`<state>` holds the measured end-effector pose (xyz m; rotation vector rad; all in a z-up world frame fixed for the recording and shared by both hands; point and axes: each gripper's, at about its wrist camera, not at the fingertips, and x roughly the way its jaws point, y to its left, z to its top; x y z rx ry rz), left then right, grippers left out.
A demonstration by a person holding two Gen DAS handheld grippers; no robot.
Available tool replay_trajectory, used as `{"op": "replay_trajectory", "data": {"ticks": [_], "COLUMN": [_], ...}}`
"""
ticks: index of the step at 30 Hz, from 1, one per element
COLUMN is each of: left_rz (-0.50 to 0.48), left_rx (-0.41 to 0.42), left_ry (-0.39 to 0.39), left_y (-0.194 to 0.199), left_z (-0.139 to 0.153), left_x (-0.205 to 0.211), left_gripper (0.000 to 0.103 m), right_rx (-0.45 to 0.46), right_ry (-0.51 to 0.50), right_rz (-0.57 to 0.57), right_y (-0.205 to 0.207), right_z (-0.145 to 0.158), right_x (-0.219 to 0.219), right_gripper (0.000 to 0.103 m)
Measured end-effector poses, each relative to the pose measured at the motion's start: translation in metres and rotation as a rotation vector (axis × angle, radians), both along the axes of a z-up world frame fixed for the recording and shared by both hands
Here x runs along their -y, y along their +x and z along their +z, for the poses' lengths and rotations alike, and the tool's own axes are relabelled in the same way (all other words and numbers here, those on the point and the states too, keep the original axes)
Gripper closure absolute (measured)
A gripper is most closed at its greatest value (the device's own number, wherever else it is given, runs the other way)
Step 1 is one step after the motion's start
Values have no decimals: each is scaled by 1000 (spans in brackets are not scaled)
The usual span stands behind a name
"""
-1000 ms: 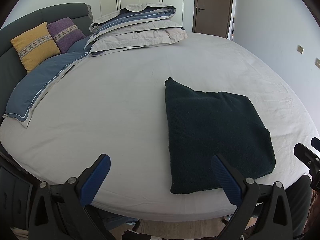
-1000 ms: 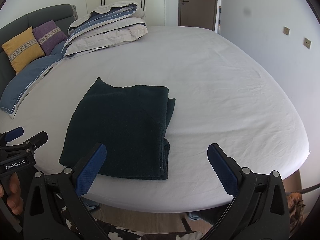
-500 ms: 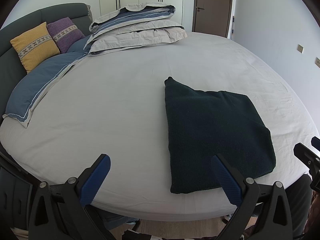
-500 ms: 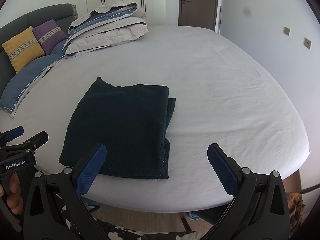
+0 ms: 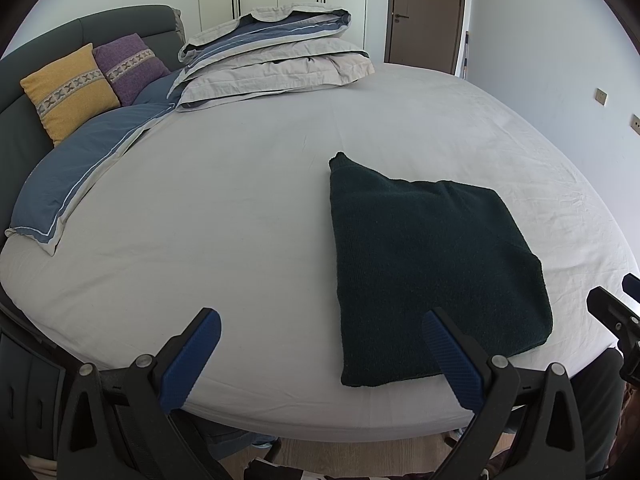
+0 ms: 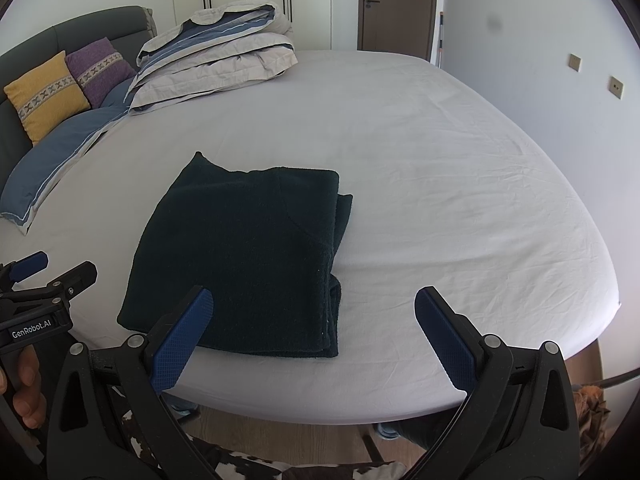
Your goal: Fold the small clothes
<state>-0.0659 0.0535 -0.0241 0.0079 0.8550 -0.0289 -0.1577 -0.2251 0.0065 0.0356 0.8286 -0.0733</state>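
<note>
A dark green knitted garment (image 5: 428, 264) lies folded into a flat rectangle near the front edge of the bed; it also shows in the right wrist view (image 6: 244, 256), with layered edges on its right side. My left gripper (image 5: 320, 356) is open and empty, held just off the bed's front edge, its right finger over the garment's near corner. My right gripper (image 6: 314, 336) is open and empty, at the bed's front edge to the right of the garment's near edge.
The white bed sheet (image 5: 240, 208) is wide and bare around the garment. A folded duvet stack (image 5: 272, 64) lies at the back. Yellow (image 5: 68, 88) and purple (image 5: 128, 64) cushions and a blue pillow (image 5: 80, 176) sit at the back left. A door (image 6: 396, 4) is behind.
</note>
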Motion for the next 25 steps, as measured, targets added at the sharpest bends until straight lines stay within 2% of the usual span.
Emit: {"op": "replay_trajectory", "data": {"ticks": [25], "left_rz": [5], "left_rx": [7], "left_ry": [11], "left_y": [-2], "left_z": [-3], "left_x": [-6], "left_gripper": [0], "right_rx": [-8], "right_ry": [1], "right_rz": [10], "right_y": [-1], "right_z": [-8], "right_x": [2], "right_gripper": [0]}}
